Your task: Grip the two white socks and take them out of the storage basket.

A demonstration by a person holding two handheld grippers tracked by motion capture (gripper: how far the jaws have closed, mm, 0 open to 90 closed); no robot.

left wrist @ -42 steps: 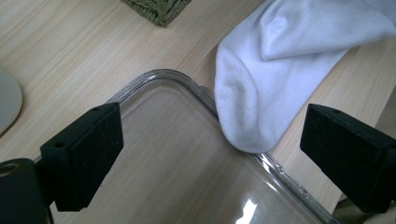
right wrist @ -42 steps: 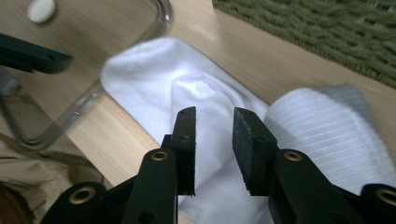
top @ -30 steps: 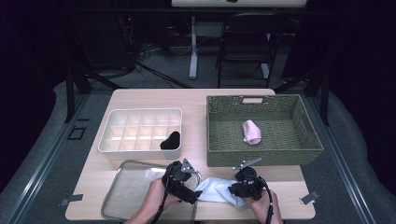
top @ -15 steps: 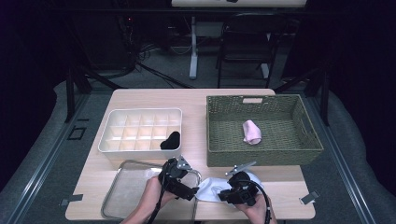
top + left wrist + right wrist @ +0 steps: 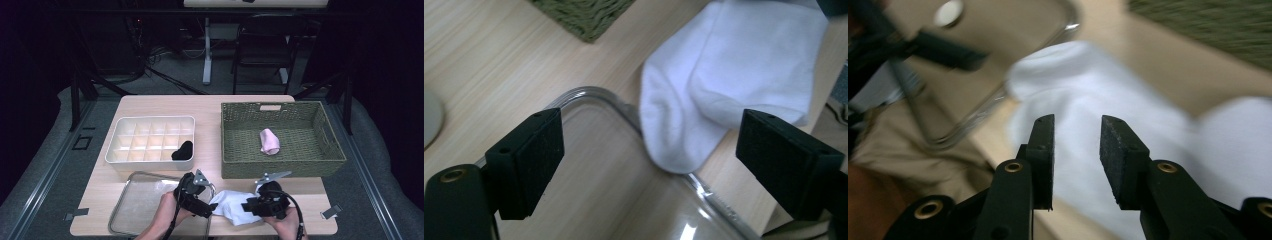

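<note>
From the high view, I've got both grippers down at the near edge of the table. My left gripper (image 5: pixel 209 200) sits over the right end of the clear tray (image 5: pixel 131 210), and my right gripper (image 5: pixel 248 206) is just across from it, with the white sock (image 5: pixel 231 206) lying between the two on the wood. The sock's left tip reaches the tray's right rim. Further back there's the white divider box (image 5: pixel 150 136) with a black sock (image 5: pixel 182 150) in its near right compartment, and the green woven basket (image 5: pixel 330 156) with a rolled pink sock (image 5: pixel 270 141) inside. The table (image 5: pixel 170 105) is light wood.

Left gripper view: my left gripper (image 5: pixel 649 150) is wide open, jaws far apart, nothing between the pads. The white sock (image 5: pixel 734 75) lies ahead of them, its rounded end hanging over the corner of the clear tray (image 5: pixel 589 95), the rest flat on the table. A corner of the green woven basket (image 5: pixel 584 15) pokes in at the top.

Right gripper view: pretty blurry, but my right gripper (image 5: pixel 1077 150) has its jaws partly apart with a narrow gap, and as far as I can tell they aren't pinching anything. The white sock (image 5: pixel 1083 90) is right under and ahead of the tips, looks bunched into two lumps. The clear tray (image 5: pixel 998 95) rim curves off to the left past it, and my left gripper (image 5: pixel 943 50) is a dark blur in the top left corner.
</note>
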